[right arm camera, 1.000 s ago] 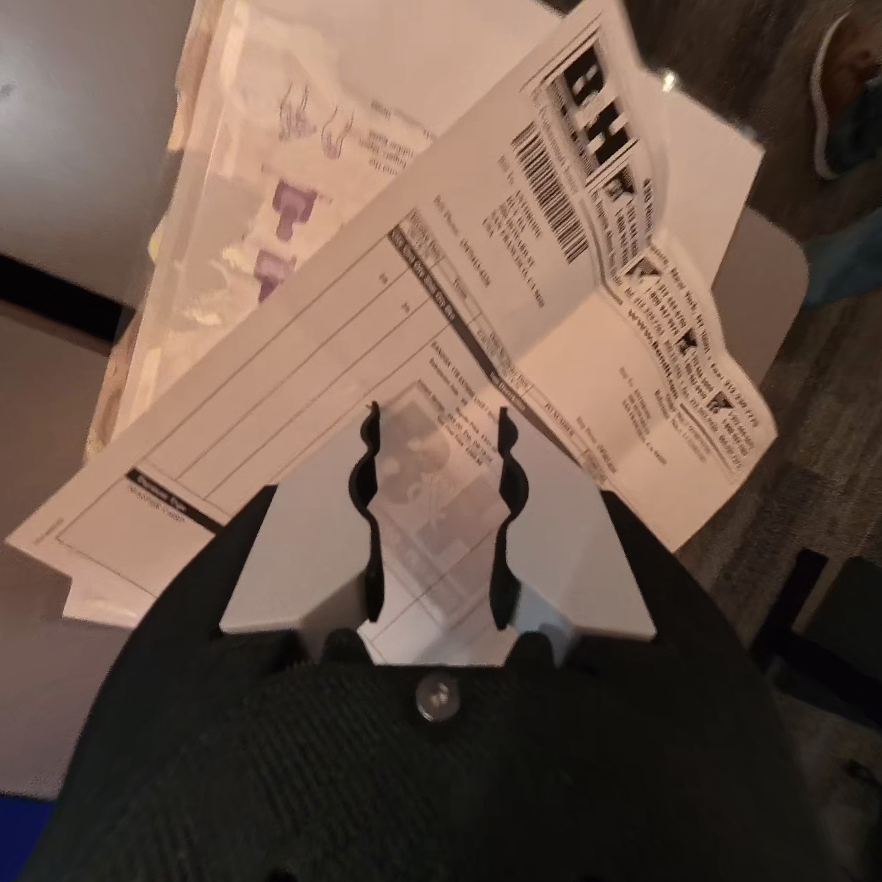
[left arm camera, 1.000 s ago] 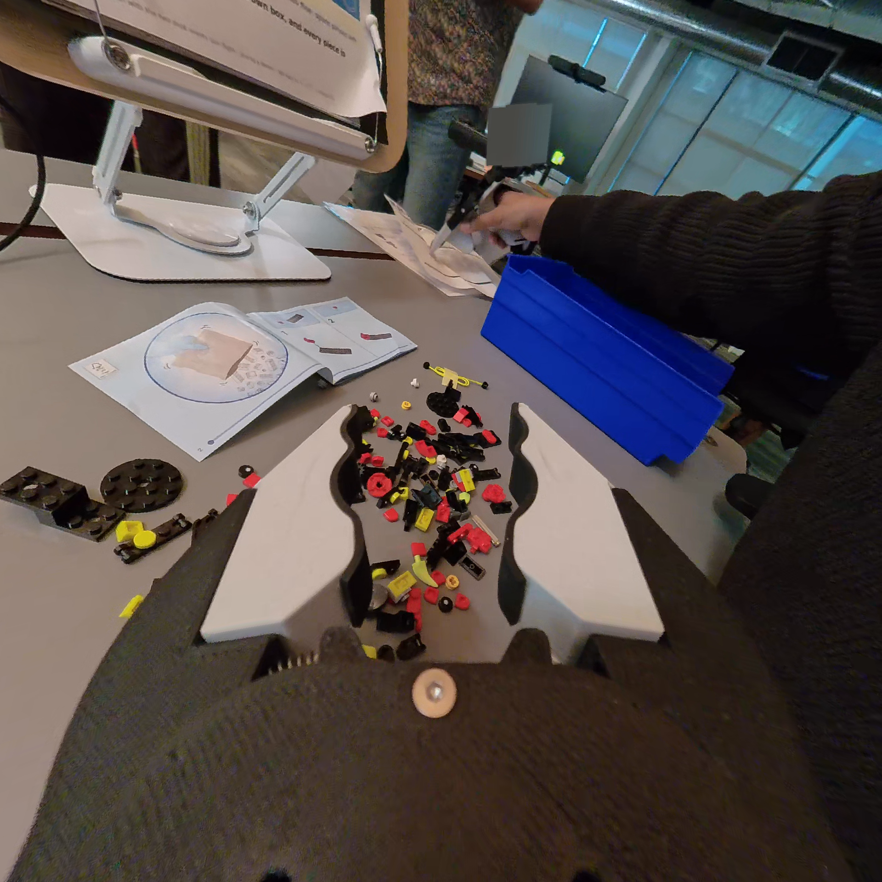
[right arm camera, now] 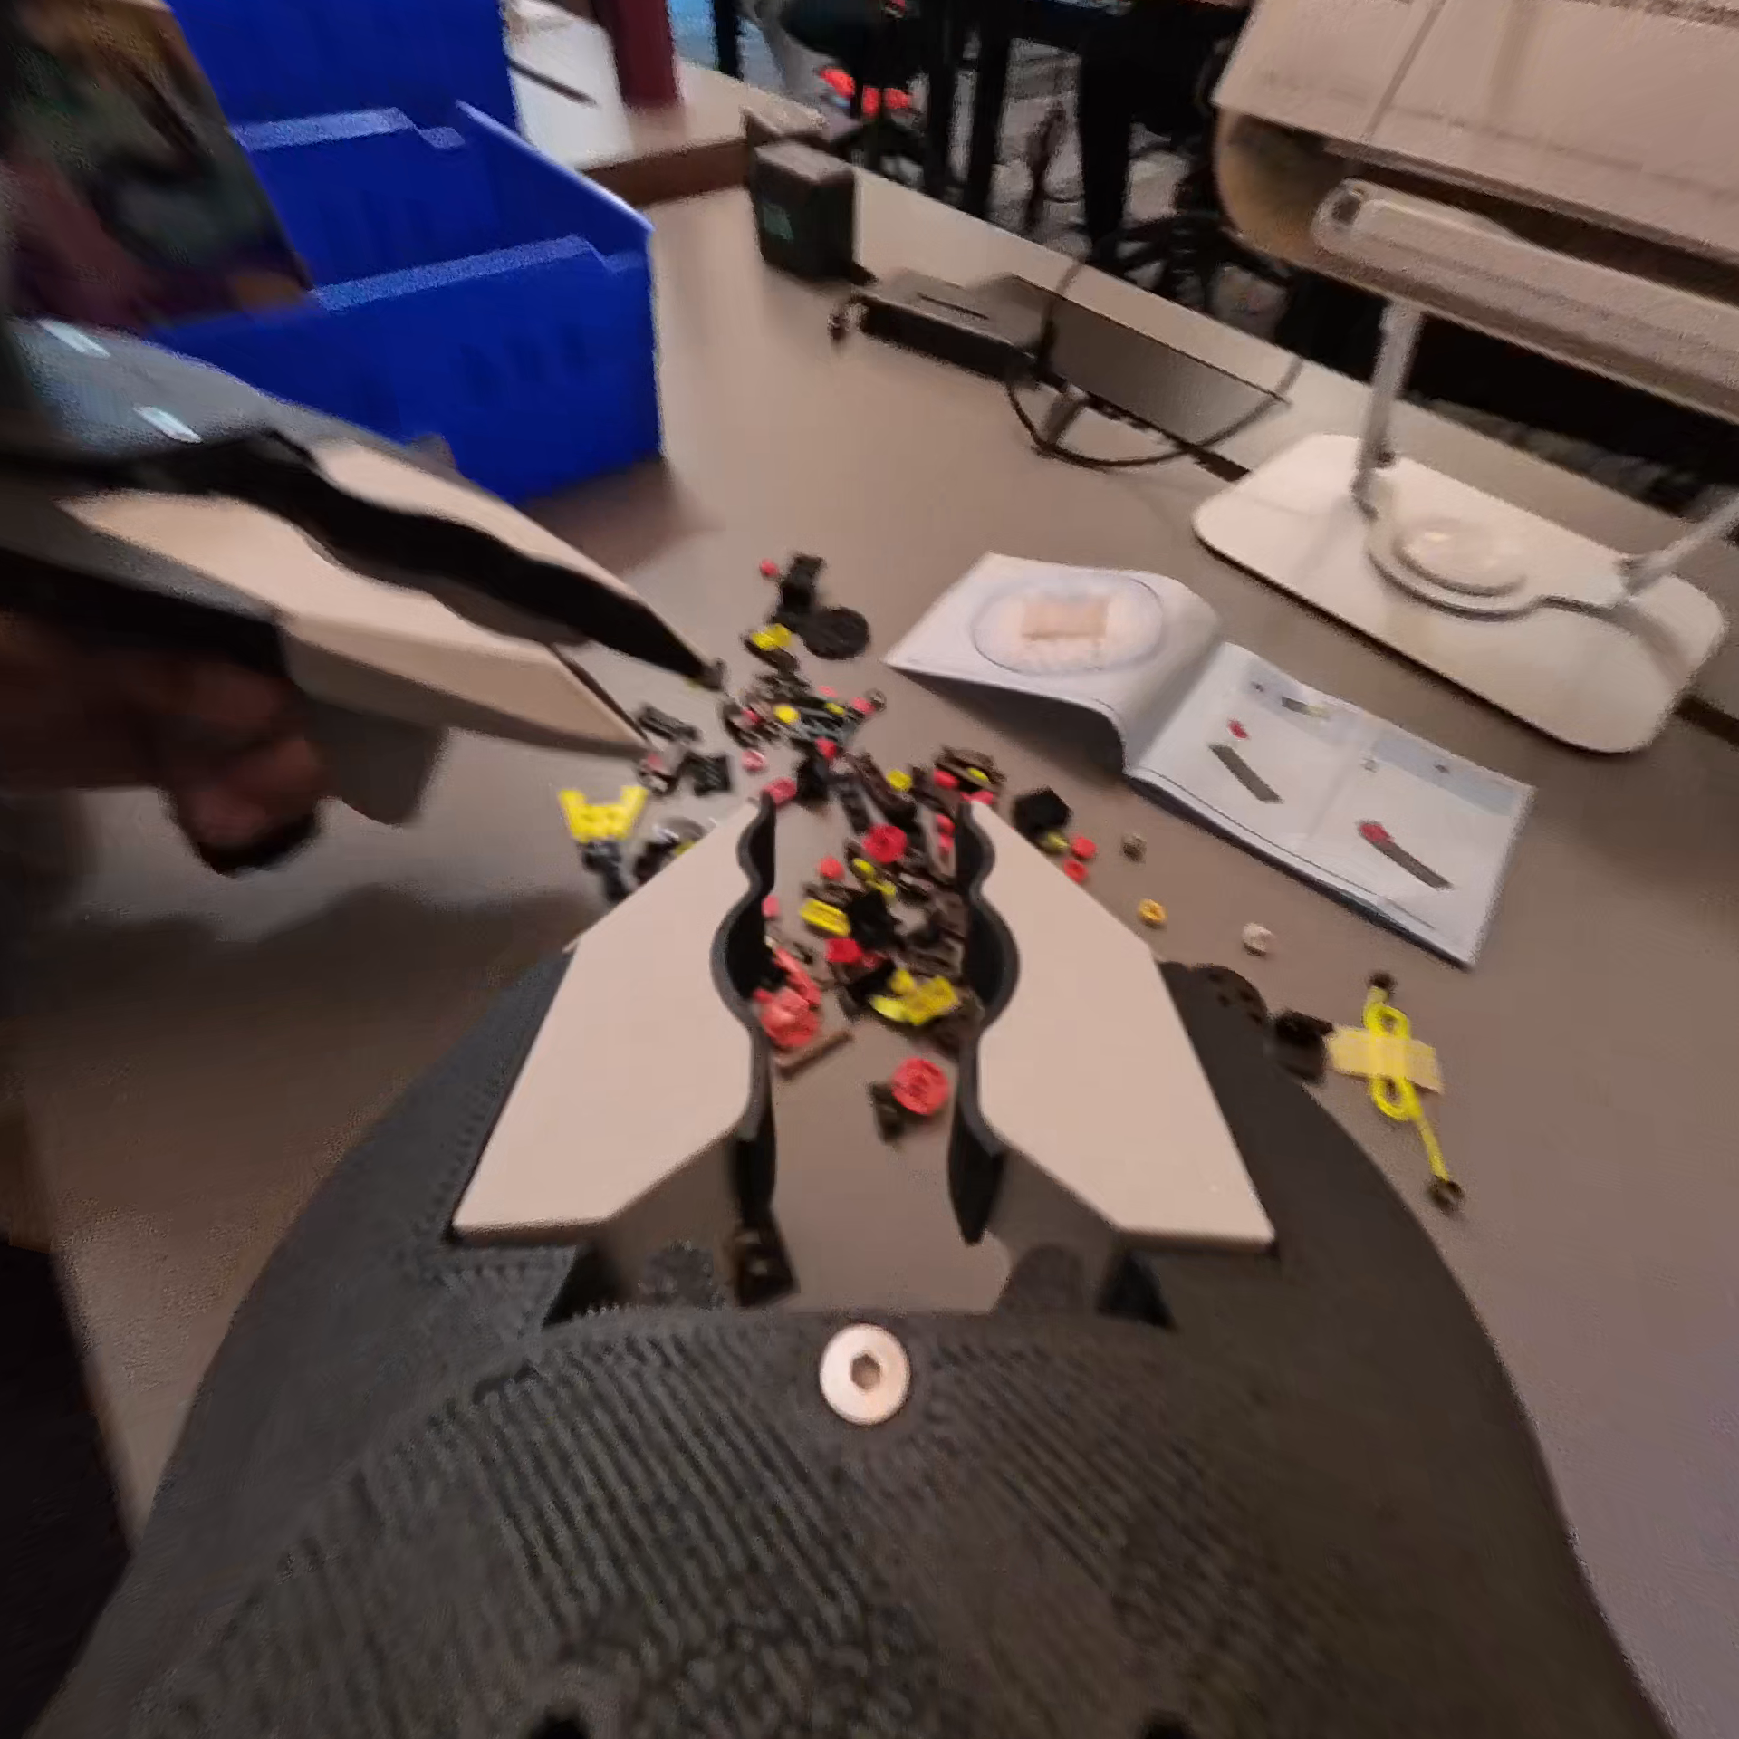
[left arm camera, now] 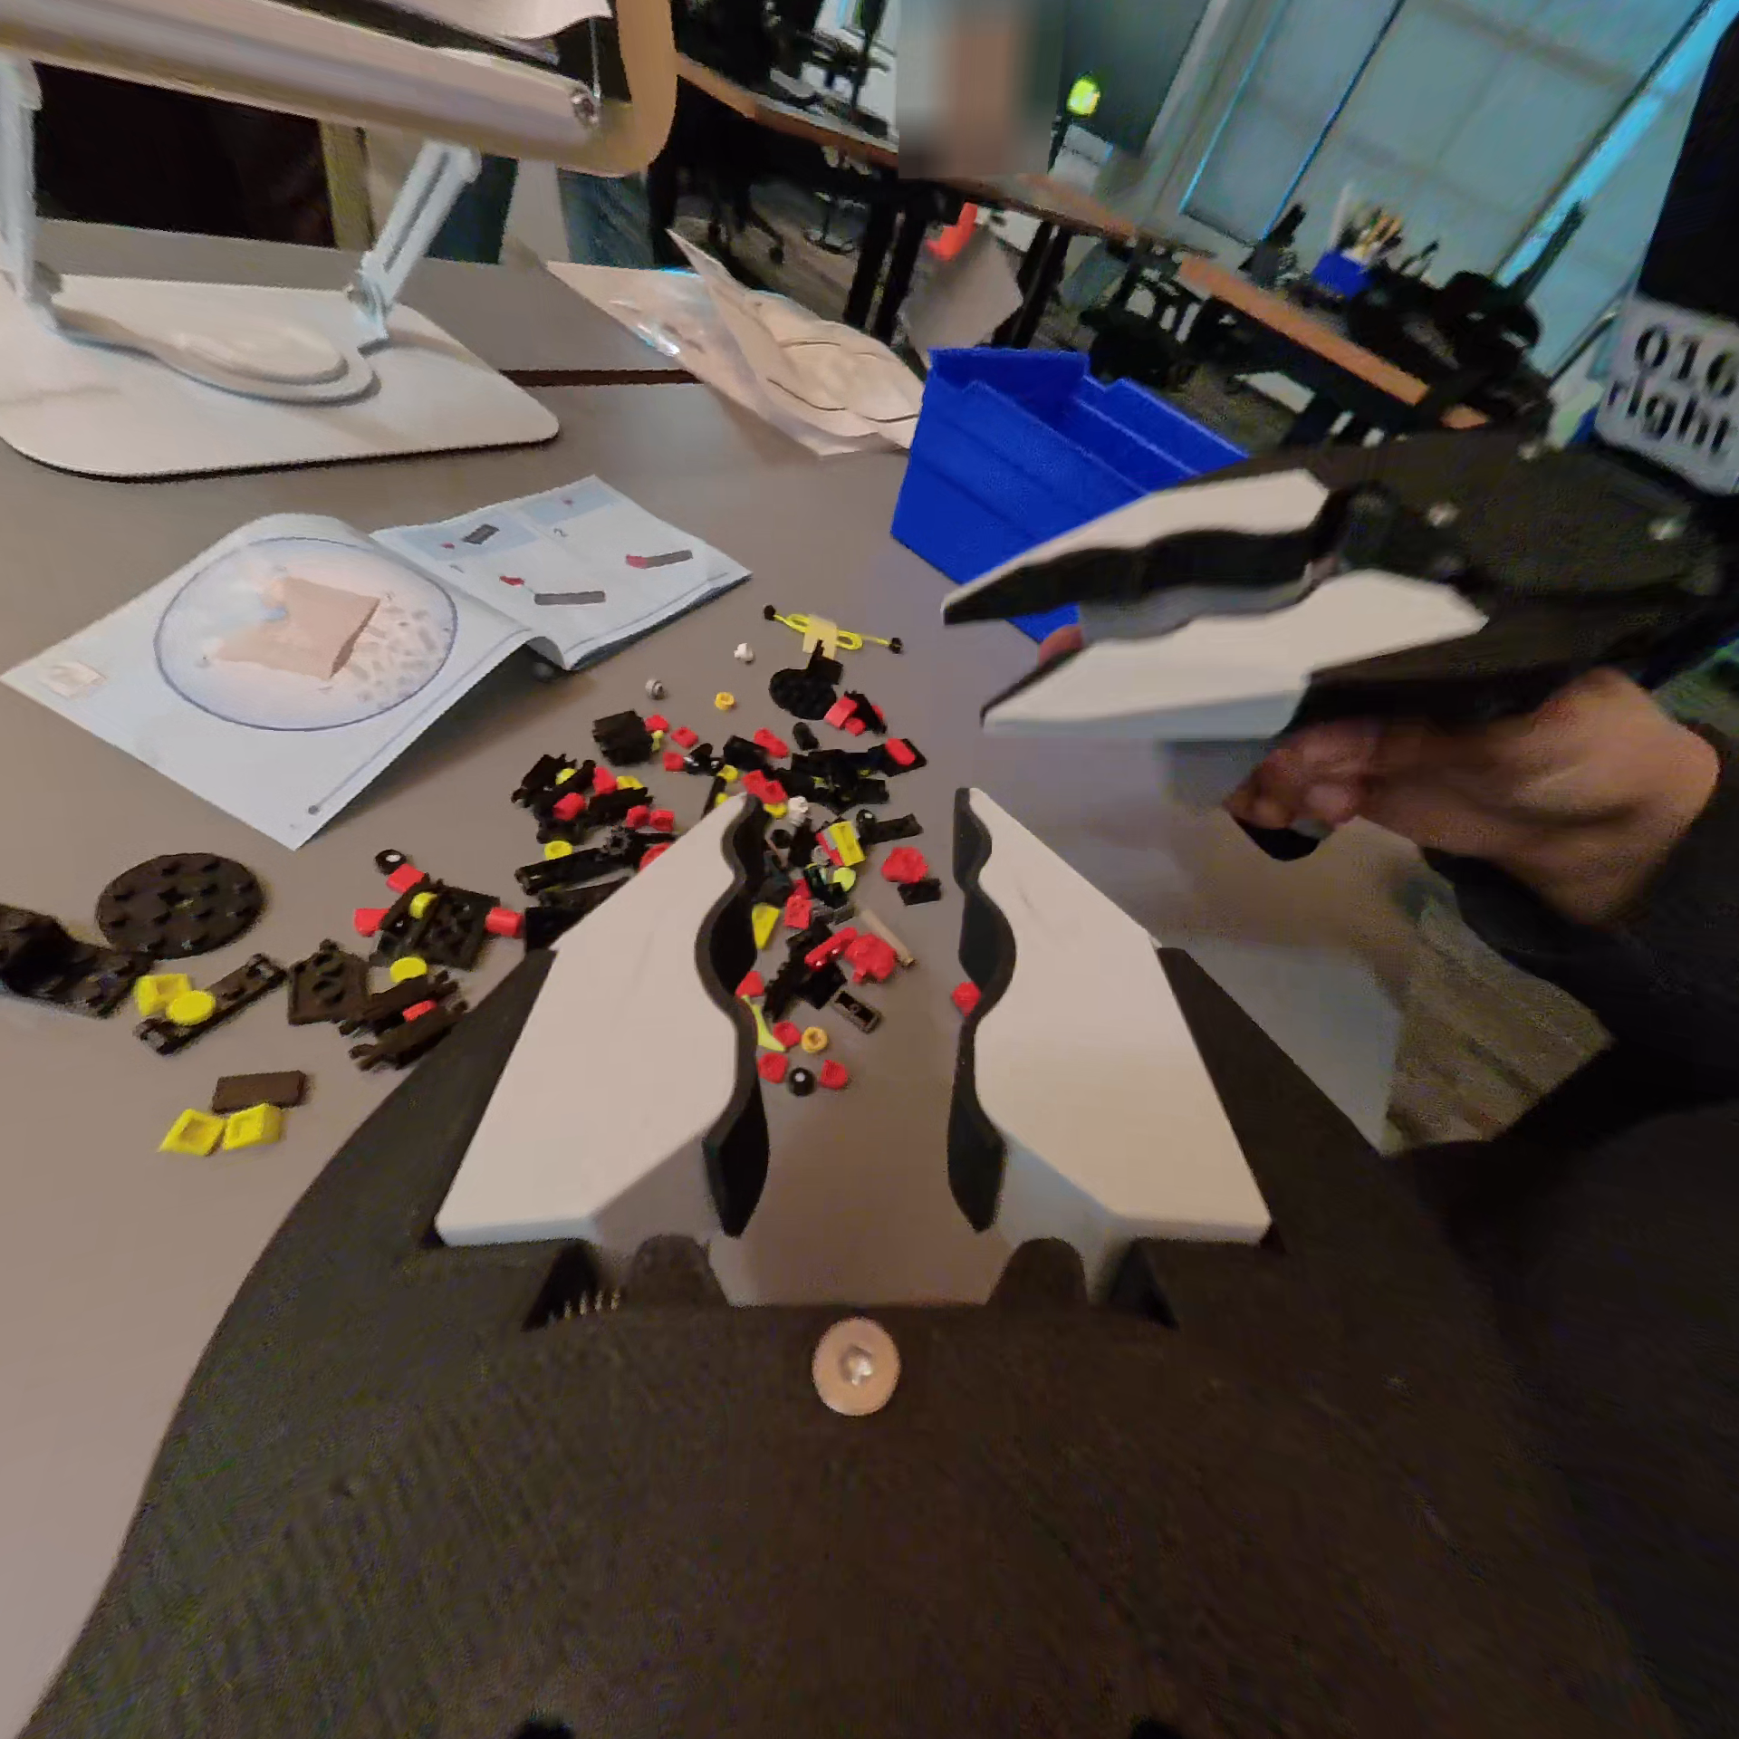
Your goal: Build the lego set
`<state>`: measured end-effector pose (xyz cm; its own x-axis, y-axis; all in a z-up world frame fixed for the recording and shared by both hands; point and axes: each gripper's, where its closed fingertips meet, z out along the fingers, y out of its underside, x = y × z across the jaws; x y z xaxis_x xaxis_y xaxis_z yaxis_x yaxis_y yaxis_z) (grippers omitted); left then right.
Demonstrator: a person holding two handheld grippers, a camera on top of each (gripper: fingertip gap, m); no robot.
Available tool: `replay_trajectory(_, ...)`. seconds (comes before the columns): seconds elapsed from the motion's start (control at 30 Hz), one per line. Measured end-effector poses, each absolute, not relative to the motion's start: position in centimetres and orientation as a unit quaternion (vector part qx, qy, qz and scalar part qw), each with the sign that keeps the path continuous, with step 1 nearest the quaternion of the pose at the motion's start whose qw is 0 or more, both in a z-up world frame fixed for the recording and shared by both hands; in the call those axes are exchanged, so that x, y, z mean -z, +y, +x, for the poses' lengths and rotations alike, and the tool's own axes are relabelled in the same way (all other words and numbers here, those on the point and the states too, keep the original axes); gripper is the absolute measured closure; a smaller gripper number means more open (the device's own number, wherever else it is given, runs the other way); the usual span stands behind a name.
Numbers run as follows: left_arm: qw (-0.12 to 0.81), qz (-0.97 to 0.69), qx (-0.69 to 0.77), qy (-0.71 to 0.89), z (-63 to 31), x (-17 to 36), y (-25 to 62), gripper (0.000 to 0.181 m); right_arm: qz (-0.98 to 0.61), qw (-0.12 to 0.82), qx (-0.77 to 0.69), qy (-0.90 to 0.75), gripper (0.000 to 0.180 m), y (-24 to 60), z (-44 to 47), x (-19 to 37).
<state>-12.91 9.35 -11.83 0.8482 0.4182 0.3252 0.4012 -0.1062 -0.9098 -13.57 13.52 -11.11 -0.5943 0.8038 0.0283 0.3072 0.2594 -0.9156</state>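
A pile of small black, red and yellow lego pieces (left arm camera: 903, 861) lies on the grey table; it also shows in the right wrist view (right arm camera: 875, 913). My left gripper (left arm camera: 856, 809) is open and empty, low over the near side of the pile. My right gripper (right arm camera: 866, 814) is open and empty, over the pile from the other side. Each shows in the other's view, the right gripper (left arm camera: 965, 663) and the left gripper (right arm camera: 673, 706), both held by a hand. A round black plate (left arm camera: 179, 903), black plates and yellow pieces (left arm camera: 221, 1129) lie left of the pile.
An open instruction booklet (left arm camera: 311, 649) lies beyond the pile, also in the right wrist view (right arm camera: 1223, 734). A blue bin (left arm camera: 1026, 461) stands at the far right. A white stand base (left arm camera: 235, 376) and plastic bags (left arm camera: 800, 358) are at the back. A yellow taped part (right arm camera: 1383, 1044) lies apart. The left tips stand about 15 centimeters off the round black plate (left arm camera: 179, 903). Seen from the right wrist view (right arm camera: 828, 632) as well.
My right gripper has left the papers at the far side and now hovers over the lego pile. My left gripper has shifted a little over the pile. Both stay open.
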Motion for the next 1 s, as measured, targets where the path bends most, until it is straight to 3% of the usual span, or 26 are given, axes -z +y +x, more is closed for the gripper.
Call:
replay_trajectory(0.17, 0.590, -0.742, -0.022, -0.318, -12.6, 13.2, 8.2, 0.144, -0.394, 0.317, -0.452, -0.735, 0.143, 19.2, -12.5, 13.6)
replay_trajectory(0.4, 0.538, -0.772, -0.016, -0.339, -8.2, 16.1, 8.0, 0.141, -0.457, 0.164, -0.549, -0.680, 0.133, 19.3, -6.5, 14.0)
replay_trajectory(0.67, 0.535, -0.779, -0.079, -0.318, -8.4, 14.9, 10.0, 0.135, -0.409, 0.192, -0.499, -0.739, 0.126, 17.1, -6.5, 14.9)
replay_trajectory(0.8, 0.565, -0.756, -0.054, -0.327, -10.6, 13.5, 12.7, 0.136, -0.412, 0.173, -0.488, -0.750, 0.129, 16.9, -8.5, 16.2)
replay_trajectory(1.0, 0.543, -0.789, -0.072, -0.278, -10.1, 15.9, 12.3, 0.144, -0.367, 0.134, -0.476, -0.788, 0.139, 15.8, -8.1, 18.6)
